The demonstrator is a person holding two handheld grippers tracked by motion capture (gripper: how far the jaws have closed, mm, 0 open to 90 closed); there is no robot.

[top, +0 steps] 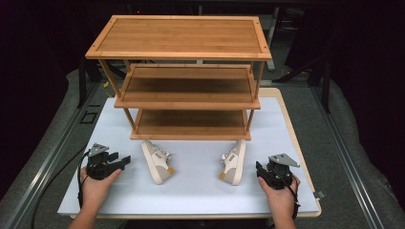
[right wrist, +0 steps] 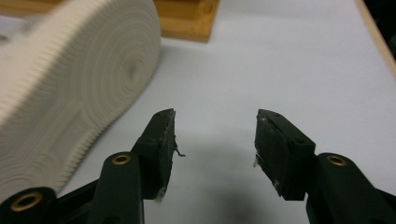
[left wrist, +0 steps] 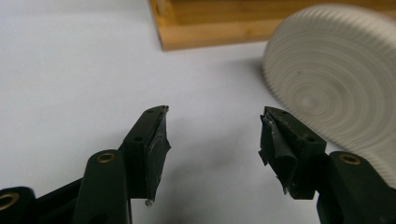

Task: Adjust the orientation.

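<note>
A three-tier bamboo shelf rack (top: 188, 81) stood at the far middle of the white table top (top: 200, 191), all three of its boards bare, with its lowest board just behind the two shoes. The left shoe (top: 157, 162) lay on its side in front of the rack's left leg, its pale ribbed sole turned toward the left gripper (top: 125, 160), its toe close to the rack and its tan heel patch nearer the person. The right shoe (top: 234, 162) lay on its side before the rack's right leg in mirror fashion, its sole facing the right gripper (top: 258, 168). The two shoes were well apart, with bare white surface between them. Nothing lay between either gripper and the shoe nearest it. In the left gripper view the left shoe's round-patterned sole (left wrist: 336, 88) rose at the right, beyond the right-hand jaw, and a corner of the rack's base (left wrist: 205, 28) showed ahead. The left gripper (left wrist: 214, 122), held low over the table in the person's left hand (top: 95, 186), had its jaws wide apart with only bare table between them; it touched nothing. In the right gripper view the right shoe's sole (right wrist: 79, 88) stood at the left, just beside the left-hand jaw but apart from it. The right gripper (right wrist: 215, 122), in the right hand (top: 282, 195), also stood spread wide and empty.
</note>
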